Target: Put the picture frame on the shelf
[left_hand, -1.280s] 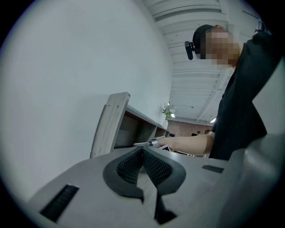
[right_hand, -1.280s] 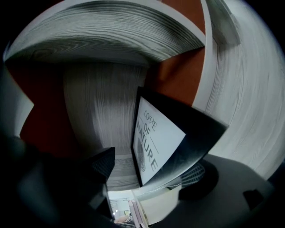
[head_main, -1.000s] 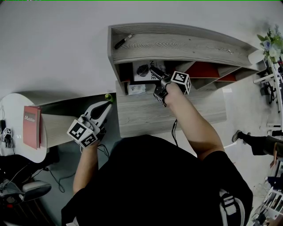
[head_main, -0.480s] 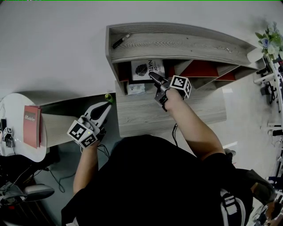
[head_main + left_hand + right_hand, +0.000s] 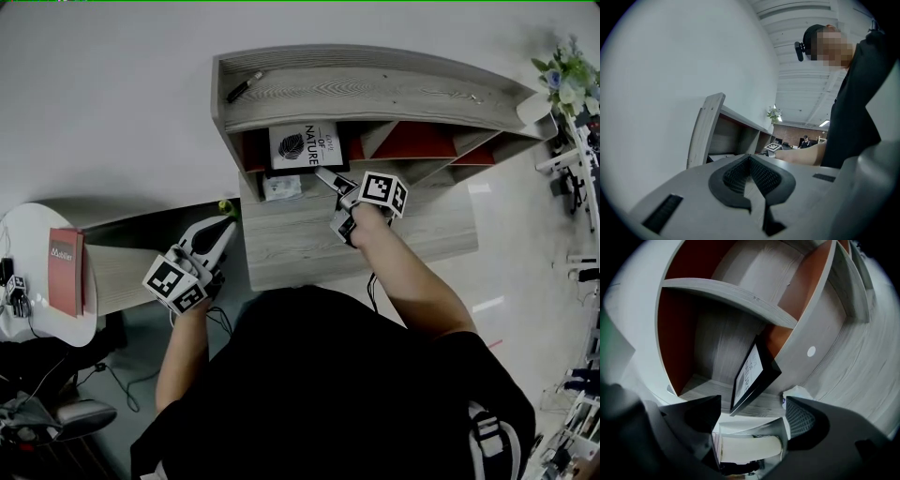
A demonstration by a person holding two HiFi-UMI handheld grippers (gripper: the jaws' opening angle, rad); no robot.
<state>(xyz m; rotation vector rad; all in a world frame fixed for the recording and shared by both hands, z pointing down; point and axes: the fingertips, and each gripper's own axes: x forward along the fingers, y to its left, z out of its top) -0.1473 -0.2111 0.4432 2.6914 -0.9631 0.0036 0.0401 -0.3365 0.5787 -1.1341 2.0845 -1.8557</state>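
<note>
The black picture frame (image 5: 305,147) with a white leaf print stands leaning in the left compartment of the grey wooden shelf (image 5: 375,89). My right gripper (image 5: 330,180) is just in front of it, open and holding nothing. In the right gripper view the picture frame (image 5: 751,373) leans against the compartment's red side wall, clear of the open right gripper (image 5: 752,416). My left gripper (image 5: 220,232) hangs off the desk's left edge, shut and empty. In the left gripper view the left gripper (image 5: 751,161) points past the shelf's end panel (image 5: 705,126).
A black pen (image 5: 244,87) lies on the shelf top. A small white packet (image 5: 281,187) sits under the frame on the grey desk (image 5: 309,248). A red book (image 5: 67,270) lies on a round white table at left. Flowers (image 5: 564,86) stand at far right.
My right gripper has let go of the frame and drawn back toward me. The frame stays leaning in the compartment. The left gripper has not moved.
</note>
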